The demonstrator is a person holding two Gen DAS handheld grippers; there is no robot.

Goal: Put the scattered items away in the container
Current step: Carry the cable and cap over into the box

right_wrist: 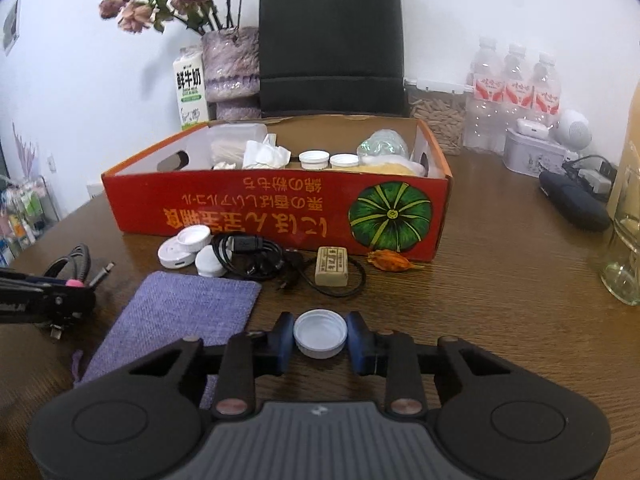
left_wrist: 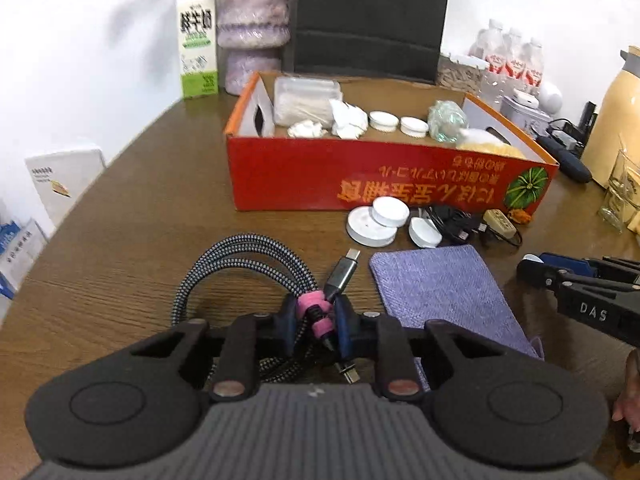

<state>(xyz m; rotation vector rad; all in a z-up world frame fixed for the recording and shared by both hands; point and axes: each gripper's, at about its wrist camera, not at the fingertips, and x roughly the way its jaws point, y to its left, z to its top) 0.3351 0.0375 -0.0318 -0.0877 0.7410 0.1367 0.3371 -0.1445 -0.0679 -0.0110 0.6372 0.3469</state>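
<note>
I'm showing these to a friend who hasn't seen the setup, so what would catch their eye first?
Probably the red cardboard box with a green pumpkin printed on it, mid-table, already holding white lids and tissues. Next, the two grippers in front of it: the left gripper closed on a braided cable at its pink tie, the right gripper closed on a white cap. Between them lies a purple cloth pouch.

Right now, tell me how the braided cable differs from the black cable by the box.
The braided cable is grey-and-black woven, coiled and bound with a pink tie; the black cable is smooth, loose and tangled. The braided cable is clamped in the left gripper; the black cable lies untouched against the red box. Both rest on the wooden table, outside the box.
</note>
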